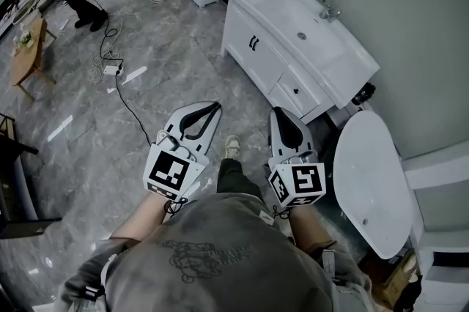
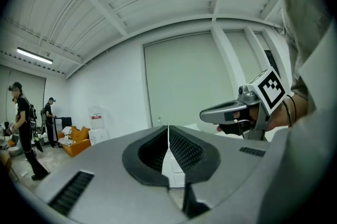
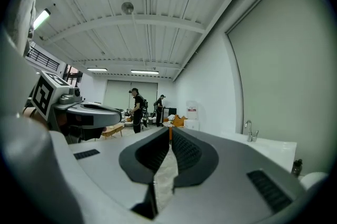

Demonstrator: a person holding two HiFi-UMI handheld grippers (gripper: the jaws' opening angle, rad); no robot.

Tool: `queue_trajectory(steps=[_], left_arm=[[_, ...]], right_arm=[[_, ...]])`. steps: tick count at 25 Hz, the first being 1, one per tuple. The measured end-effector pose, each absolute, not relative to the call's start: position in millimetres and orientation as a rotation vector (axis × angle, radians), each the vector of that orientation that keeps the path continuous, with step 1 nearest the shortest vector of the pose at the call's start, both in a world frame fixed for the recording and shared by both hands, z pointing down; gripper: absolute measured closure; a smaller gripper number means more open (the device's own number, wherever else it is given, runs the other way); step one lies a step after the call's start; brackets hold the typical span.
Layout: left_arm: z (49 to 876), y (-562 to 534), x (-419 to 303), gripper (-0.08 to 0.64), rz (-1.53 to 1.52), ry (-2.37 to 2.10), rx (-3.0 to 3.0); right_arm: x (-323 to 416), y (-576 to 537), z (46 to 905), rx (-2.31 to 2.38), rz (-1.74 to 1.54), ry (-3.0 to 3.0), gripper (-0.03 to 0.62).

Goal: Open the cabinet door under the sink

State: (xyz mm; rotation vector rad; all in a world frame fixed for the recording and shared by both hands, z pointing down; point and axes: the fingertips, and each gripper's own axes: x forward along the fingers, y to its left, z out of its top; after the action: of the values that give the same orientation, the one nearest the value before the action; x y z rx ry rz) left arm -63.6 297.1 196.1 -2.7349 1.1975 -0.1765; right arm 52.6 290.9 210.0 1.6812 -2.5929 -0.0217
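Nearest me, my left tool (image 1: 217,105) and right tool (image 1: 278,111) are both clenched on nothing, held level side by side and well short of the sink cabinet (image 1: 272,72). I judge this to be the approach, with the door not yet touched. The cabinet stands ahead against the wall (image 1: 396,3), its long axis running along that wall and its front facing the open floor (image 1: 146,120); the door (image 1: 242,32) with its dark handles (image 1: 253,43) sits at the cabinet's far end, below the sink (image 1: 308,21). Next, I think, one tool must reach those handles, unclench, close on one and pull it out from the cabinet.
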Motion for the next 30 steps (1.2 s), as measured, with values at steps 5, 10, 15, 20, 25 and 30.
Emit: queue_trajectory(steps=[5, 10, 15, 20, 25, 30], left_arm=[[207, 245, -63, 0.538, -0.186, 1.245, -2.717], [220, 181, -51, 0.538, -0.231, 1.246, -2.734], [230, 110, -35, 0.538, -0.267, 1.236, -2.765], [239, 36, -18, 0.54, -0.302, 1.282, -2.815], [243, -35, -1, 0.54, -0.334, 1.298, -2.801], [252, -84, 3, 0.54, -0.402, 1.379, -2.771]], right_arm=[[55, 233, 226, 1.642, -0.004, -2.602, 0.557], [65, 170, 237, 1.629, 0.029, -2.598, 0.557], [79, 103, 253, 1.611, 0.109, -2.573, 0.557], [93, 34, 260, 1.559, 0.167, -2.564, 0.557], [101, -39, 269, 1.488, 0.182, -2.585, 0.557], [99, -89, 269, 1.403, 0.188, -2.632, 0.557]])
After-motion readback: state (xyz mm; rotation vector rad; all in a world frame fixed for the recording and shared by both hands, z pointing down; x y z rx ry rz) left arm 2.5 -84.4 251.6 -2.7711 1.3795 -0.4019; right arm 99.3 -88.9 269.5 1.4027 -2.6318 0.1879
